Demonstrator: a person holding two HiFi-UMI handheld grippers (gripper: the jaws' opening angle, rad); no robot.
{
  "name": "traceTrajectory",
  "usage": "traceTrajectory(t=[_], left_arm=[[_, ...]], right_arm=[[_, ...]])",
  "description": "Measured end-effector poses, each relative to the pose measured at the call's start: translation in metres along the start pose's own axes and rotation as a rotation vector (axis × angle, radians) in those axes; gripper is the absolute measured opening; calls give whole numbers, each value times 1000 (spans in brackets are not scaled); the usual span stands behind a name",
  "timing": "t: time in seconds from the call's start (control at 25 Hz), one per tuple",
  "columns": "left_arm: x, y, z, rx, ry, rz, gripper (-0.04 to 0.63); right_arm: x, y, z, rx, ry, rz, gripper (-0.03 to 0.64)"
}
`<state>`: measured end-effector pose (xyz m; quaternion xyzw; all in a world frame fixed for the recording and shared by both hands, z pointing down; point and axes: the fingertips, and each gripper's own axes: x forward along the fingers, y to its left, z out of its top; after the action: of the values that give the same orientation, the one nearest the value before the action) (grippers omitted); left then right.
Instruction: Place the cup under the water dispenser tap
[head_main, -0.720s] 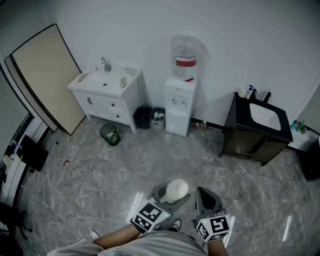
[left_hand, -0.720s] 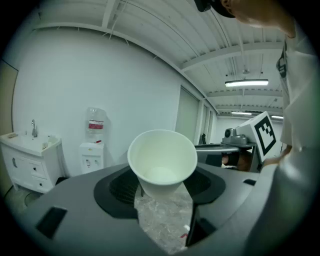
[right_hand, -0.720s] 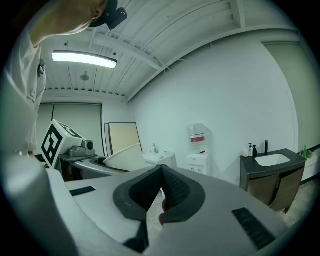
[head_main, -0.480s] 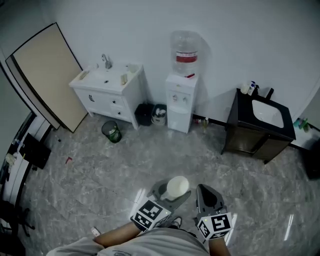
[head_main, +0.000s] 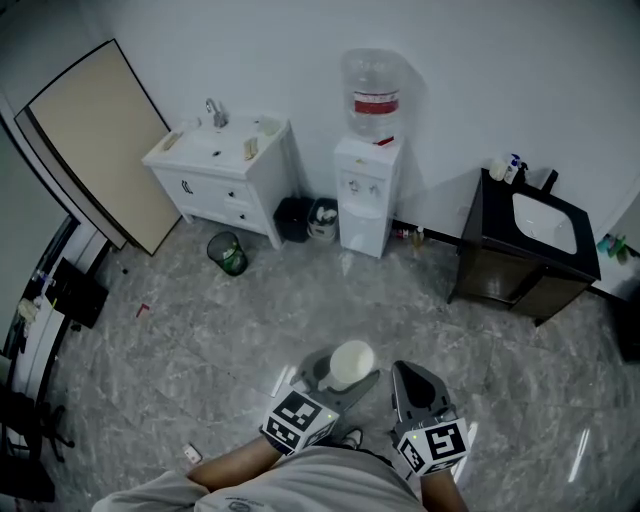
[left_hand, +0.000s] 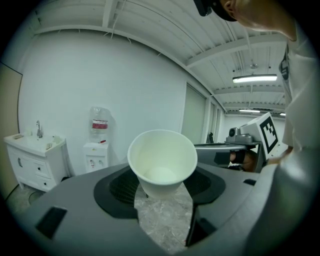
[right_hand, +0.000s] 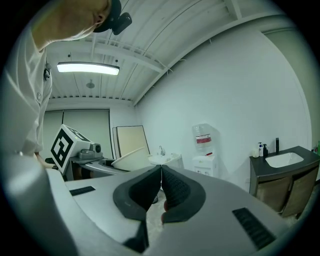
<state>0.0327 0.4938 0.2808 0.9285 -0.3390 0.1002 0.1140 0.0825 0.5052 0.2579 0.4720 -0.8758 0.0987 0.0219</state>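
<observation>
One white cup (left_hand: 162, 157) rides mouth-up, clamped between the wide-set jaws of the left gripper (head_main: 338, 381), well apart from the water dispenser (head_main: 368, 195), probably kept upright for the tap; the right gripper (right_hand: 160, 174) is closed on nothing, idle.

no readable text, water dispenser label (head_main: 376, 103) blurred

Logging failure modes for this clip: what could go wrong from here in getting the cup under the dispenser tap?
1. The left tongs pinch the white cup only near its base, and it leans; it might slip or crumple.
2. The tap recess of the water dispenser looks small from here; the wide tongs may bump it.
</observation>
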Motion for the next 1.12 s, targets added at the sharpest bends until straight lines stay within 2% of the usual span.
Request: traceTrajectory(t=[0.32,0.6,0.8,1.12], left_arm=[[35,59,7,2,-9,8,275],[88,167,23,34,-3,-19,275],[118,251,42,54,15,-65,275],[175,339,65,72,17,-100,275]], right_arm=[[63,-24,4,-11,14,13,17],[177,-61,15,5,19,-32,17],[266,-81,34,21,9,-73,17],[356,-125,55,54,13,-102,17]])
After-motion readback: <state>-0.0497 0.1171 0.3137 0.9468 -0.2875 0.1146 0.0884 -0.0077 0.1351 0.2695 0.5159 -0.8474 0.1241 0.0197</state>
